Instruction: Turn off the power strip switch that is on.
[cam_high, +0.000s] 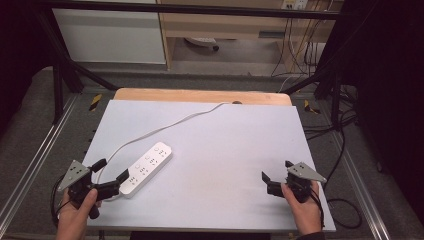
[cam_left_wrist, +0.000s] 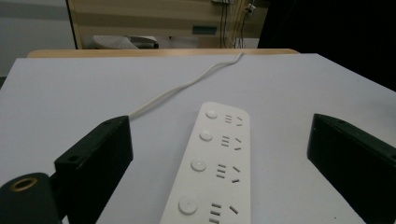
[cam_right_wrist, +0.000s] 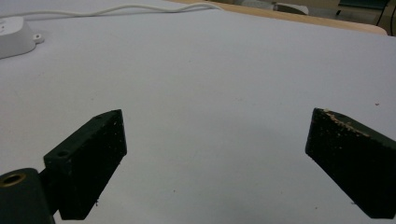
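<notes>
A white power strip (cam_high: 147, 169) with several sockets and round buttons lies aslant on the left half of the white table (cam_high: 215, 145). Its white cable (cam_high: 165, 127) runs to the far edge. My left gripper (cam_high: 111, 170) is open at the strip's near end, jaws spread wide. In the left gripper view the power strip (cam_left_wrist: 212, 168) lies between the jaws, untouched. My right gripper (cam_high: 276, 171) is open near the table's front right, with only bare table between its jaws. The right gripper view catches the power strip's end (cam_right_wrist: 14, 35) at far left.
A wooden board edge (cam_high: 202, 96) shows behind the white table top. Black frame bars (cam_high: 65, 65) stand at the back corners, and loose black cables (cam_high: 345, 150) lie on the floor to the right. A white cabinet (cam_high: 110, 35) stands beyond.
</notes>
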